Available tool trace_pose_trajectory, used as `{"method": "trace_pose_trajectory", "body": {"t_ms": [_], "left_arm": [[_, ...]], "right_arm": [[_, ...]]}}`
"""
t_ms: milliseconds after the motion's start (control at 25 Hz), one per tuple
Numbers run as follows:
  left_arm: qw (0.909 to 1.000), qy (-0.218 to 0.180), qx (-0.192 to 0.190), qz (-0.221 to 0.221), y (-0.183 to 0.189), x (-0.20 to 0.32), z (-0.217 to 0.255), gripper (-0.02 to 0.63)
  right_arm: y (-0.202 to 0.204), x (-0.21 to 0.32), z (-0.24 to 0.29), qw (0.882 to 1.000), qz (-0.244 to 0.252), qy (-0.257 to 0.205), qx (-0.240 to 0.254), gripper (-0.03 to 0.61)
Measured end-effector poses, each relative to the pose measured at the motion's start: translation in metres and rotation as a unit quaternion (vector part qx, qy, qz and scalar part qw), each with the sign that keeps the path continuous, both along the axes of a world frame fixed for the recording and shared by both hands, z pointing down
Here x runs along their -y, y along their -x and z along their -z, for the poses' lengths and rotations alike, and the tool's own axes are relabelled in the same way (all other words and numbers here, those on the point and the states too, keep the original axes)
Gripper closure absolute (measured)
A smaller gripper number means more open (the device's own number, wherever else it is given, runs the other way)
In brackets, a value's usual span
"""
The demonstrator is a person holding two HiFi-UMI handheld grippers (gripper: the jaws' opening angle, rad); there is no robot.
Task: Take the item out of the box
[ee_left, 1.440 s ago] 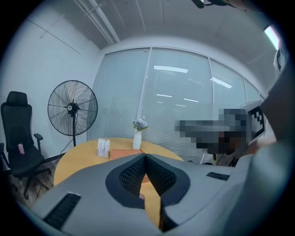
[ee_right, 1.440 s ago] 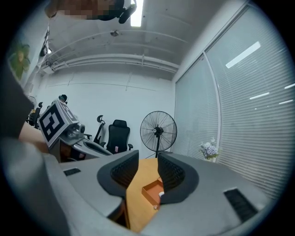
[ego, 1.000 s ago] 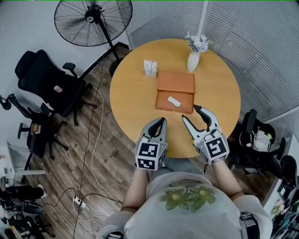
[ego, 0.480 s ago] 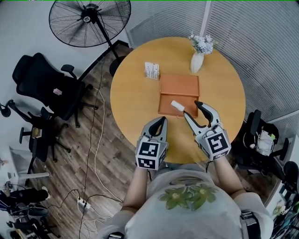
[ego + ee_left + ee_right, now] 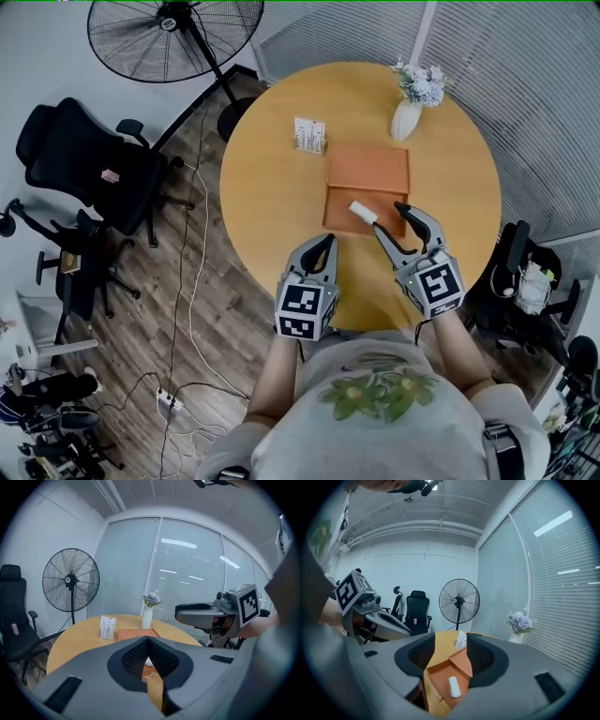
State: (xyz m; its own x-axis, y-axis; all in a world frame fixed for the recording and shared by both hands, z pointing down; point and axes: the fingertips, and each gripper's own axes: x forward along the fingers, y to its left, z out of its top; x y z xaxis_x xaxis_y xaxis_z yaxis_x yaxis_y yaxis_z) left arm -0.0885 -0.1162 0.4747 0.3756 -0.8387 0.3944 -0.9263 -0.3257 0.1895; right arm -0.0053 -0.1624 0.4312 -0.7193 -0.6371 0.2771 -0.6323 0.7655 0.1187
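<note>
Orange box (image 5: 367, 169) sits open just right of the middle of the round wooden worktop (image 5: 267, 187). Its near half is uncovered, so the small white item (image 5: 362, 212) lying there can be reached from above. The right gripper (image 5: 390, 218) stretches forward over the box's near right corner. Its jaws are apart with the item just ahead of the gap, and they clamp nothing. The left gripper (image 5: 322, 242) hangs by the worktop's near edge with its jaws together and empty, probably to keep clear.
</note>
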Motion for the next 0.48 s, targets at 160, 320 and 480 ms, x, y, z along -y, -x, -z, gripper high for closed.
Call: {"method": "trace_pose_trajectory", "body": {"t_ms": [160, 320, 480], "left_arm": [[0.9999, 0.009, -0.005, 0.001, 0.002, 0.008, -0.009, 0.618], [0.9998, 0.018, -0.006, -0.002, 0.002, 0.016, -0.017, 0.618], [0.9997, 0.024, -0.009, -0.003, 0.000, 0.023, -0.024, 0.618]], "right_arm": [[0.001, 0.007, -0.014, 1.000, 0.009, 0.012, -0.016, 0.362], [0.005, 0.014, -0.032, 0.999, 0.024, 0.030, -0.034, 0.362], [0.007, 0.022, -0.051, 0.997, 0.033, 0.045, -0.051, 0.362]]}}
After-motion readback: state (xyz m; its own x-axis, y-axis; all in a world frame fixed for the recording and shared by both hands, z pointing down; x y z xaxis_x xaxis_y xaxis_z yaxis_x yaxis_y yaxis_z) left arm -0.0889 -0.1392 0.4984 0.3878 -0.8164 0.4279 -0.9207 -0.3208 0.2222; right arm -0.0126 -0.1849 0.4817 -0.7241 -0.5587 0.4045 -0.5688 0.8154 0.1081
